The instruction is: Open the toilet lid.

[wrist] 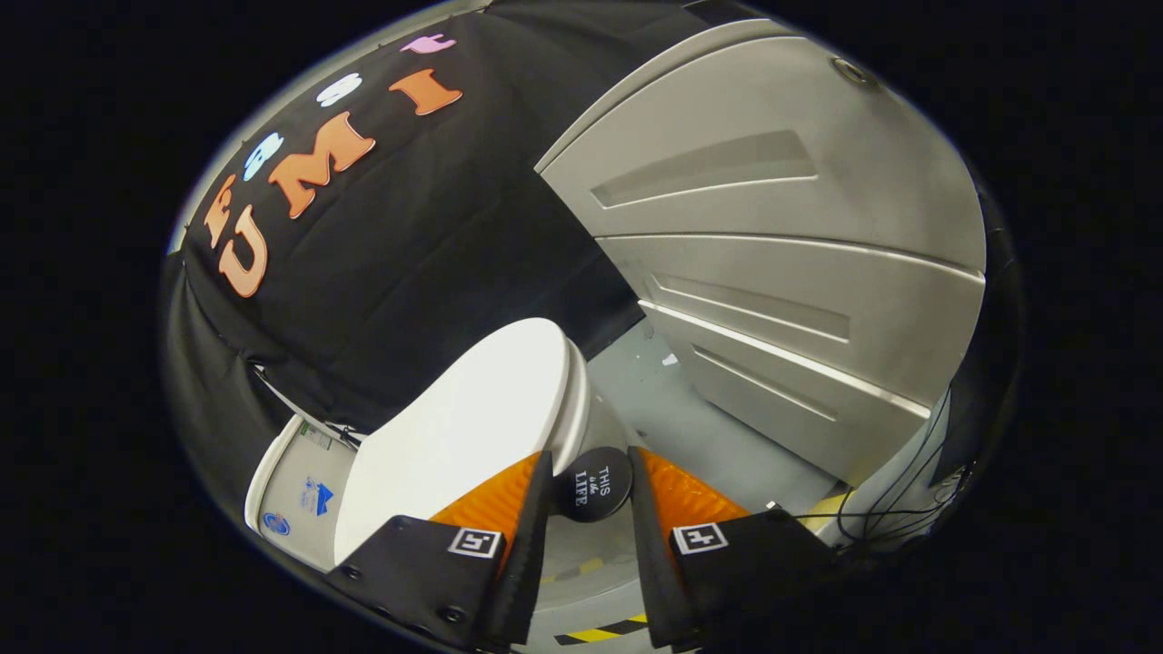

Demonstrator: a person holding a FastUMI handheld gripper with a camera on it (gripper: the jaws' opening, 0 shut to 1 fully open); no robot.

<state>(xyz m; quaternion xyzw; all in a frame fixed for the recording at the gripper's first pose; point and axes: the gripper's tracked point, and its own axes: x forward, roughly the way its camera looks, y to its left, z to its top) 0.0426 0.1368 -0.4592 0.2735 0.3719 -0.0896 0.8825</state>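
The white toilet lid (472, 427) lies shut on the bowl, whose rim (578, 404) shows along the lid's front edge. The whole scene looks tilted. My gripper (591, 457) is open with nothing between its orange fingers. The left finger (495, 500) overlaps the front part of the lid in this view; I cannot tell whether it touches. The right finger (677, 495) hangs over the floor beside the bowl. The tank (295, 495) sits behind the lid, against the black cloth wall.
A black round object (592, 486) sits on the floor just past the fingertips, by the bowl's front. A grey panelled door (772, 272) stands to the right. Grey floor (700, 427) lies between them. Black-yellow tape (604, 629) and loose cables (890, 509) are nearby.
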